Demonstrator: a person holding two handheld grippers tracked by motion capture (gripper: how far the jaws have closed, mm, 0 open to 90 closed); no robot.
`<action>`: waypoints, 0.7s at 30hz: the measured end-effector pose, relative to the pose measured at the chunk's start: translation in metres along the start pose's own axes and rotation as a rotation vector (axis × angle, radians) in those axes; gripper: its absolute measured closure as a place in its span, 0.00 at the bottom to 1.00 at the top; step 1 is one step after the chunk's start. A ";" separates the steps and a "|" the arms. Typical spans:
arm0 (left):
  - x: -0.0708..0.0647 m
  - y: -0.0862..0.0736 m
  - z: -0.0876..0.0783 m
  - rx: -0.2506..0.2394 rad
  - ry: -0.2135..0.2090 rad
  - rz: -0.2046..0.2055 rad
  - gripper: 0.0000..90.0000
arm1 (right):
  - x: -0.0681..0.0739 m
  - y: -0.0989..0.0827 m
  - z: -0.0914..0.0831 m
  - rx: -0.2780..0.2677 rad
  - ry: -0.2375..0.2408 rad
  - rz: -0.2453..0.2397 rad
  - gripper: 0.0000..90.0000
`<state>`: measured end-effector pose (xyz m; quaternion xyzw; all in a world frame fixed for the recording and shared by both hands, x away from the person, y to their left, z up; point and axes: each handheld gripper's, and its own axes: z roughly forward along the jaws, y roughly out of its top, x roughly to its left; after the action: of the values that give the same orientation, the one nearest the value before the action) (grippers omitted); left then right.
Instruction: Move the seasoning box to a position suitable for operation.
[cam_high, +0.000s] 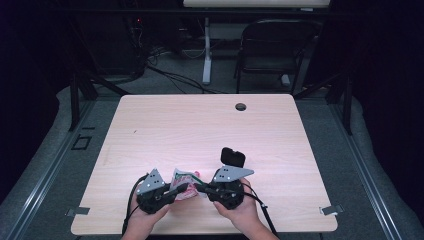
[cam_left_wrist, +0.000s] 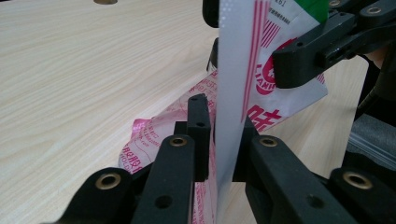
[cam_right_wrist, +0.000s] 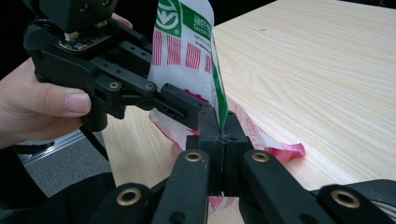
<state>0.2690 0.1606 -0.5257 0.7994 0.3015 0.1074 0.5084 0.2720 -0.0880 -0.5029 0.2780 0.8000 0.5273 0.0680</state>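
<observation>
Black plastic jaws of our left gripper stood clamped on the white edge of a glossy packet, while our right gripper pinched its green-striped edge, jaws pressed together. The packet hung between the two grippers near the table's near edge, its long axis upright, the green-printed end uppermost and the crumpled pink-and-red end sagging onto the wood. The film looked thin, shiny and creased. The table was pale wood-grain laminate with rounded corners.

Table evenly lit from above; surroundings dark; nearest parts in gripper views soft, slightly blurred.
</observation>
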 end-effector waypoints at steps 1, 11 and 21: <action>0.000 0.000 0.000 -0.003 -0.001 -0.001 0.91 | 0.000 0.000 0.000 -0.001 -0.001 0.001 1.00; 0.004 -0.001 -0.003 -0.009 0.031 0.004 0.76 | -0.003 0.004 0.001 -0.014 0.004 0.005 1.00; 0.011 -0.006 -0.006 -0.010 0.048 -0.025 0.61 | -0.004 0.013 0.004 -0.020 0.016 -0.014 1.00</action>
<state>0.2727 0.1730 -0.5297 0.7902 0.3233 0.1217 0.5062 0.2821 -0.0830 -0.4936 0.2674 0.7970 0.5372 0.0682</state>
